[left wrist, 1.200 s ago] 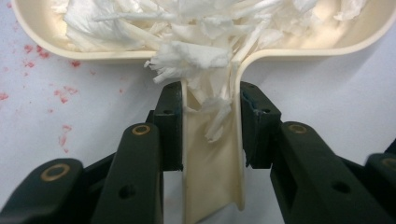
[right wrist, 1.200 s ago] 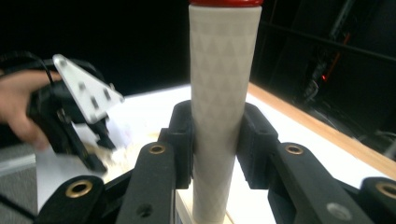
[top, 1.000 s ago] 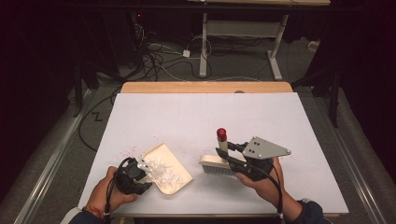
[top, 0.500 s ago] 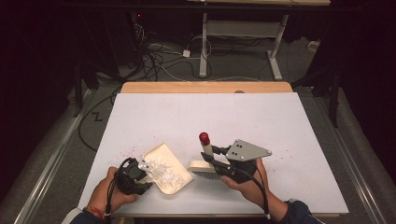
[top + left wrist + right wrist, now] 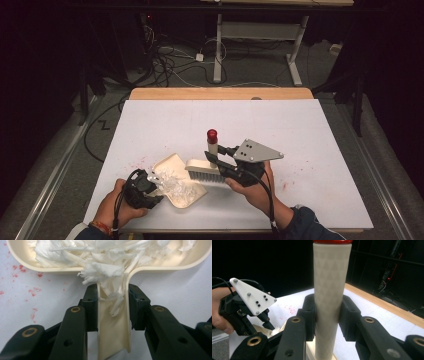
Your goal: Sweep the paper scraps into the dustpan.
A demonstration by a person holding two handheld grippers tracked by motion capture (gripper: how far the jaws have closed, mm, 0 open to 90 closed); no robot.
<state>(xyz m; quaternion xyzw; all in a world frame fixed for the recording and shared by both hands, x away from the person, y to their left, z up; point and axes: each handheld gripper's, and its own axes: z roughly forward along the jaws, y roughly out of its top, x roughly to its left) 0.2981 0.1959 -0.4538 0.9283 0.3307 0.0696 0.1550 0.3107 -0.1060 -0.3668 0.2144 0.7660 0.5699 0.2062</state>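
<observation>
A cream dustpan (image 5: 170, 165) lies on the white table near its front left, piled with shredded white paper (image 5: 176, 184). My left gripper (image 5: 150, 186) is shut on the pan's handle (image 5: 113, 330), and paper shreds (image 5: 100, 267) spill onto that handle. My right gripper (image 5: 216, 161) is shut on the upright white brush handle (image 5: 332, 290), which has a red cap (image 5: 212, 133). The brush head (image 5: 204, 171) rests bristles-down at the pan's right edge. In the right gripper view the left gripper (image 5: 267, 322) sits low at left.
Red specks (image 5: 137, 162) dot the white table sheet (image 5: 280, 125); more specks (image 5: 300, 167) lie right of the brush. A wooden strip (image 5: 220, 93) runs along the far edge. Cables and desk legs stand on the dark floor beyond.
My right gripper has carried the brush leftward across the table up to the dustpan's edge. The left gripper and the pan have kept still.
</observation>
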